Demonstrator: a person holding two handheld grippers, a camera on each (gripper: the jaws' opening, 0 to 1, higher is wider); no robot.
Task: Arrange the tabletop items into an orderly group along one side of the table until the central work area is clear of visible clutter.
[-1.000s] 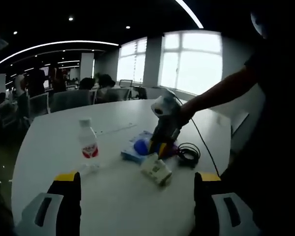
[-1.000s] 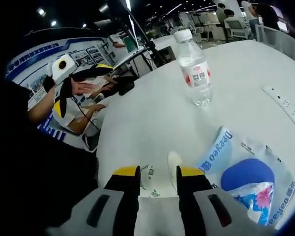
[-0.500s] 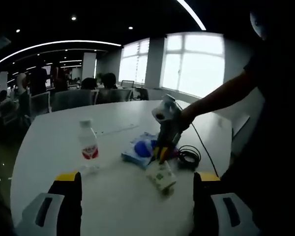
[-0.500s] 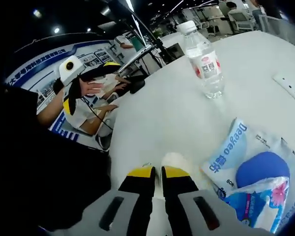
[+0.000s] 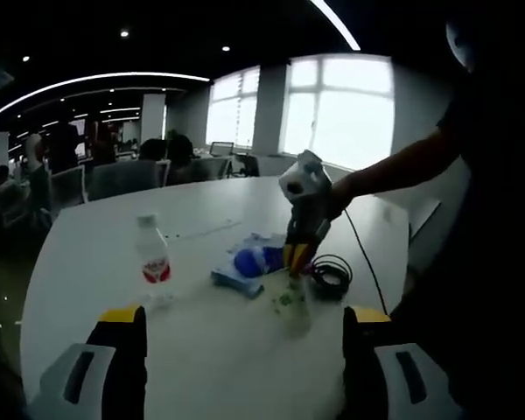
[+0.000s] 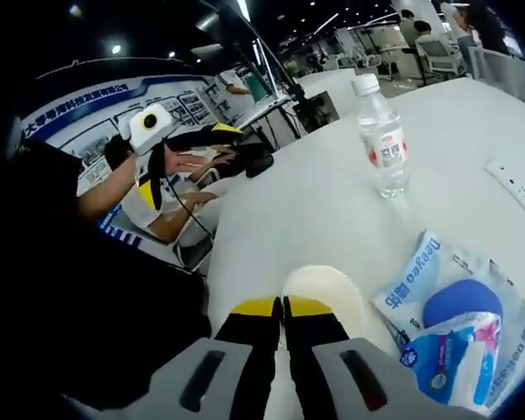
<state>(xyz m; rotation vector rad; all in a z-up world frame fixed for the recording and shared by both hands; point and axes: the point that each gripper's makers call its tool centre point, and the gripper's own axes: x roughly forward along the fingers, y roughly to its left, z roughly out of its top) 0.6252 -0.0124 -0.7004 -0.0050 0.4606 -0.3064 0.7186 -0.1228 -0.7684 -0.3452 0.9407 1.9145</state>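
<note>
Right gripper [image 6: 283, 306] jaws pinch the carton [image 5: 293, 302] near the blue packet [image 6: 459, 337]; bottle [image 6: 383, 144] far. Left gripper [image 5: 243, 337] jaws spread, empty.

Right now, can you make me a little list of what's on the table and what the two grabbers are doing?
table: white table, round-edged
bottle: clear water bottle with a red label, standing upright
blue pack: blue and white packet lying flat
cable: black coiled cable beside the blue pack
small pack: white pack with green print, pinched and lifted at one end
right gripper: shut on the small pack
left gripper: open, holding nothing
</note>
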